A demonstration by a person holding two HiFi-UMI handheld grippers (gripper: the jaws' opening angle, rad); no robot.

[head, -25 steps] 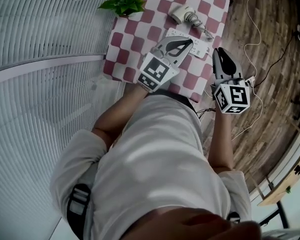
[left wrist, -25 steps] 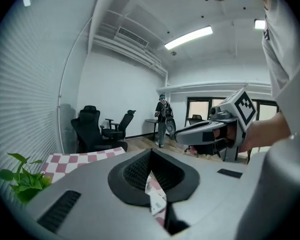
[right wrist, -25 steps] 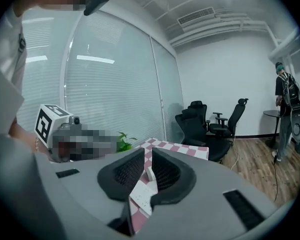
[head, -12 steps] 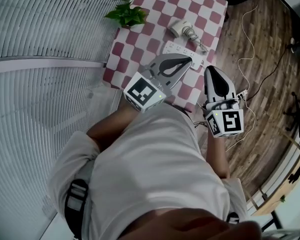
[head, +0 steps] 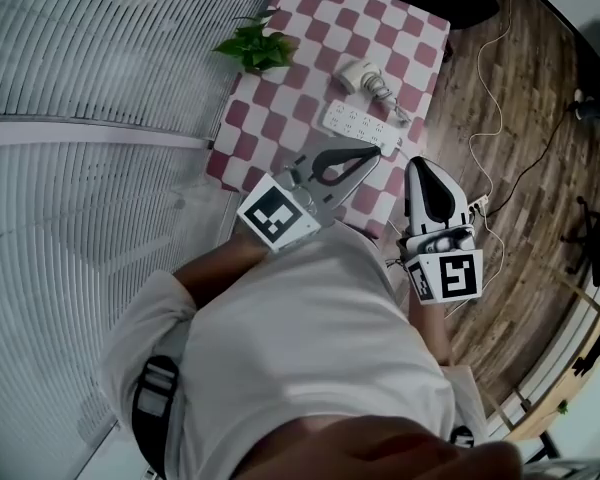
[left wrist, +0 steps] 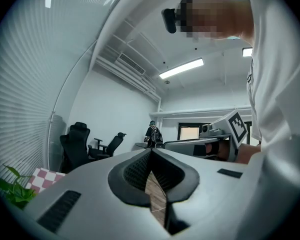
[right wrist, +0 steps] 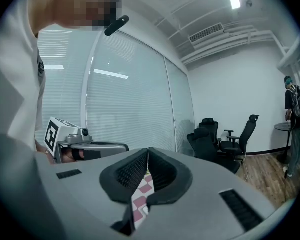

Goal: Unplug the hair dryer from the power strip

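- Left claw [head: 376, 152] and right claw [head: 417, 165]: both clenched empty, the right just closed; raised clear of the worktop [head: 280, 118].
- Hair dryer [head: 361, 74] lies beside the power strip [head: 358, 128]; plug connection indiscernible.

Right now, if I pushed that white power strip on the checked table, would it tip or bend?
The power strip looks flat and rigid, so it would probably slide rather than tip or bend. Its end lies near the table edge, so a hard push might send it off.

Small white hair dryer [head: 363, 76] just beside long white power strip [head: 361, 129], both on checked table [head: 280, 118].
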